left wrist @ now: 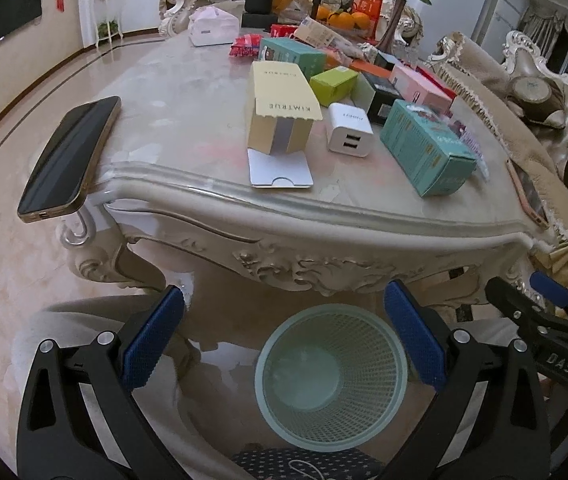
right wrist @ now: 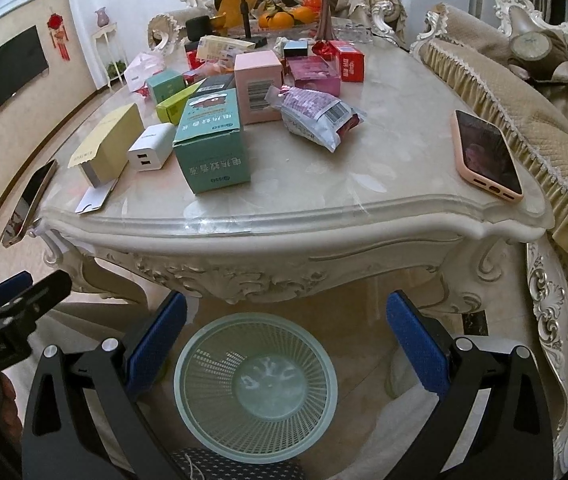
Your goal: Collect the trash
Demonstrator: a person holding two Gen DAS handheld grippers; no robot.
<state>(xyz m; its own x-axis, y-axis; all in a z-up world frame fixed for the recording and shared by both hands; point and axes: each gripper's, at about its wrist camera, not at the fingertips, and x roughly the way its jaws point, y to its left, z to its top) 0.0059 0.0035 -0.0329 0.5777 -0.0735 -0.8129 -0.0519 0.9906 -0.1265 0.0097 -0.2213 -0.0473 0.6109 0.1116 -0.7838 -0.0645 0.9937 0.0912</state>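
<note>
A pale green mesh bin [left wrist: 331, 376] stands on the floor in front of the table; it also shows in the right wrist view [right wrist: 256, 386] and looks empty. On the marble table [right wrist: 363, 184] lie a yellow carton [left wrist: 280, 116], a white charger box [left wrist: 349, 131], a teal box [left wrist: 423, 148] and a crumpled snack bag [right wrist: 315, 114]. My left gripper [left wrist: 284, 308] is open and empty above the bin. My right gripper [right wrist: 285, 312] is open and empty above the bin too. The right gripper shows at the right edge of the left wrist view [left wrist: 539, 300].
A dark phone [left wrist: 70, 156] overhangs the table's left corner. A pink-cased phone [right wrist: 485, 154] lies near the right edge. Several more boxes, oranges [right wrist: 284, 16] and a vase crowd the far end. A sofa [right wrist: 543, 120] flanks the right side.
</note>
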